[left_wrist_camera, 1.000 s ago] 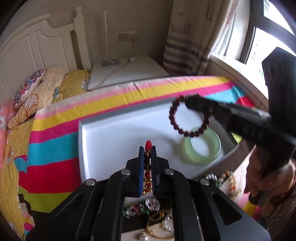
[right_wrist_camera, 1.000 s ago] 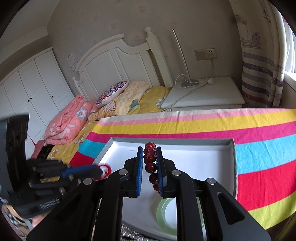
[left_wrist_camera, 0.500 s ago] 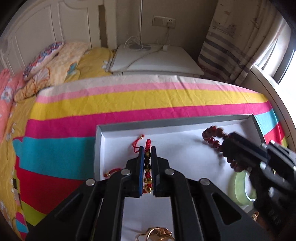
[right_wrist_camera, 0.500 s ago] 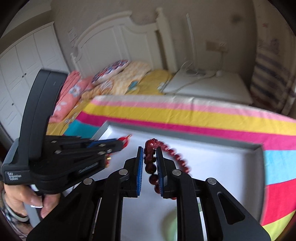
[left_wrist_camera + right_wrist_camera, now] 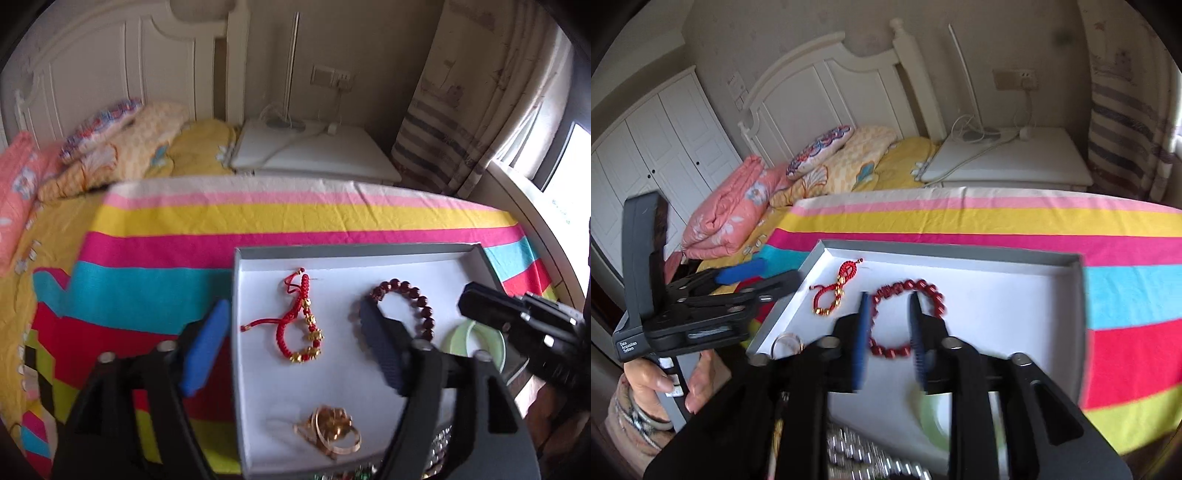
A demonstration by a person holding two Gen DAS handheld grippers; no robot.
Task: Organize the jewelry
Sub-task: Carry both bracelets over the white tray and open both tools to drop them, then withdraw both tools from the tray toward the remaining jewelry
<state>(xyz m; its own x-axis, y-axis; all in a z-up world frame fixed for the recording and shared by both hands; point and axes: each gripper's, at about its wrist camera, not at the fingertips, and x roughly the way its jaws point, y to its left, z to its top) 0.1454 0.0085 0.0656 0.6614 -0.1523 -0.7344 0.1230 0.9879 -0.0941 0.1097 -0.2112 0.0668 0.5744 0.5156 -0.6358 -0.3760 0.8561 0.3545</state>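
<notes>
A shallow grey-walled tray (image 5: 369, 249) with a white floor lies on the striped bedspread (image 5: 258, 218), ahead of both grippers. On its floor, apart from each other, lie a red cord bracelet (image 5: 301, 321) with gold beads, a dark red bead bracelet (image 5: 410, 297), a pale green bangle (image 5: 476, 341) and, nearest the left gripper's body, a loose heap of gold rings (image 5: 330, 430).

The cord bracelet is a knotted red braid curled into a loop, its gold beads bunched at the near end and a tail trailing off to the left. The bead bracelet is a ring of round, glossy maroon beads lying flat.

The left gripper (image 5: 295, 341) stands spread wide with nothing between its blue pads (image 5: 205, 345) — the cord bracelet lies on the tray floor in the gap ahead of it. The right gripper (image 5: 888, 334) is parted too, more narrowly, empty, with the bead bracelet (image 5: 908, 317) on the floor just beyond its tips.

Only the left wrist view shows the gold rings clearly and the green bangle as a ring; the right wrist view gives the bangle (image 5: 932, 417) as a blurred green edge under its own finger. The right wrist view alone shows the hand (image 5: 665, 380) gripping the left gripper's handle, a white wardrobe (image 5: 653, 147) behind it, and silver-coloured pieces (image 5: 857, 454) at the bottom edge — too blurred to name.
</notes>
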